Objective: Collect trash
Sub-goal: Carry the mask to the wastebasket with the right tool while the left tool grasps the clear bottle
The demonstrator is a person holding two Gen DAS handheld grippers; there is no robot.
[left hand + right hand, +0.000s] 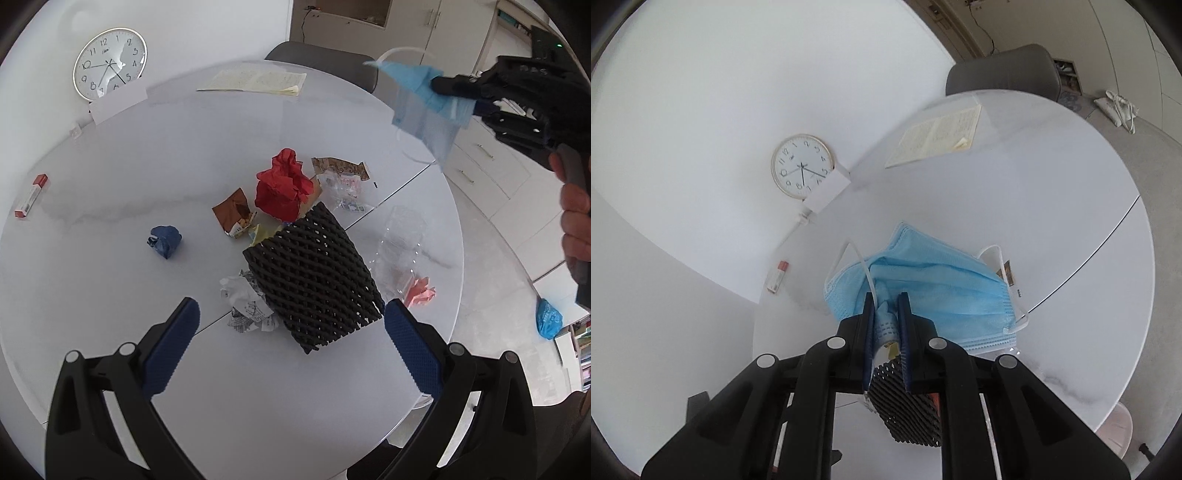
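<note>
A pale blue face mask (923,291) hangs in the air, pinched by my right gripper (886,306), which is shut on it; the left wrist view shows the same mask (424,107) held high over the table's far right by that gripper (448,86). My left gripper (291,317) stands open above the black foam net sleeve (314,277), its blue pads (171,350) wide apart and empty. Around the sleeve lie a red crumpled paper (284,186), a blue paper ball (165,240), a brown snack wrapper (232,212), white crumpled paper (247,302), clear plastic wrappers (343,184) and pink paper (419,291).
The round white table (110,166) also carries an open notebook (255,79), a clock (109,63) leaning on the wall and a small red-and-white box (32,195). A grey chair (321,59) stands behind. A blue bag (549,318) lies on the floor at right.
</note>
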